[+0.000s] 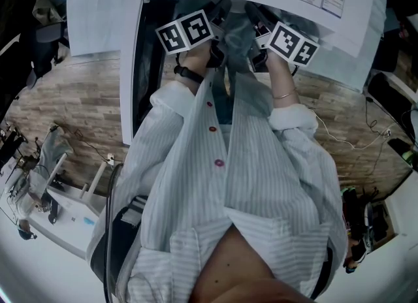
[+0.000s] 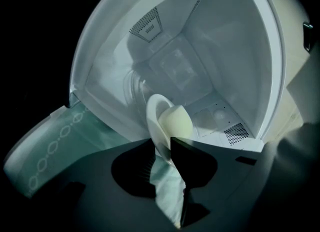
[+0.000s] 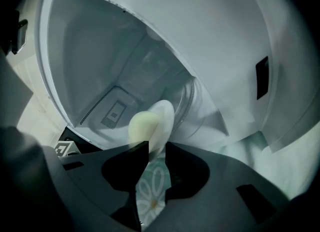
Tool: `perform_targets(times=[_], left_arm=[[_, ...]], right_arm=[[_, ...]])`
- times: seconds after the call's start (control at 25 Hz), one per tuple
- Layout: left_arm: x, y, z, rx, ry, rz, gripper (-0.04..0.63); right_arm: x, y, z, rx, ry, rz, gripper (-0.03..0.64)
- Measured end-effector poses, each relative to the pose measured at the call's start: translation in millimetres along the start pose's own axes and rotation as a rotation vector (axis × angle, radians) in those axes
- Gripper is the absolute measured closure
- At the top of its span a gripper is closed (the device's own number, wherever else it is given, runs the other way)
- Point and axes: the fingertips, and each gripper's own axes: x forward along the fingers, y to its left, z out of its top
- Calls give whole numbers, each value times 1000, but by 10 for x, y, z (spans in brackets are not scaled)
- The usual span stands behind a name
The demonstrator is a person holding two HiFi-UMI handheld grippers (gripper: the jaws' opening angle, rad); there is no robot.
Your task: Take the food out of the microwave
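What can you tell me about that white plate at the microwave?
The plate is white, round and glossy, likely ceramic, seen edge-on at the mouth of the open microwave. Pale rounded food sits on it. The left tool and right tool pinch opposite sides of its rim between their jaws.

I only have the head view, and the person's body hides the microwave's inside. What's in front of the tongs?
Observer: A white plate carrying a pale round bun, at the open microwave.
Operator: Does the left side have it?
Observer: The plate's rim sits between the tongs of the left gripper, which look closed on it.
Operator: And the right?
Observer: The right gripper looks closed on the rim from the other side.
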Motion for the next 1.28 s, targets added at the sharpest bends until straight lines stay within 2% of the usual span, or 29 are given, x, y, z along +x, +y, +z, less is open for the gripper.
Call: perform_targets(times=[0.92,1.28], left_arm=[[-189,-19,-299,-46,-29,-23,512],[-307,-44,-442,-80,-58,-66,522]], right_arm=[[-240,-38,-262,84,15,28,522],[-370,-28,-389,144,1,90,534]])
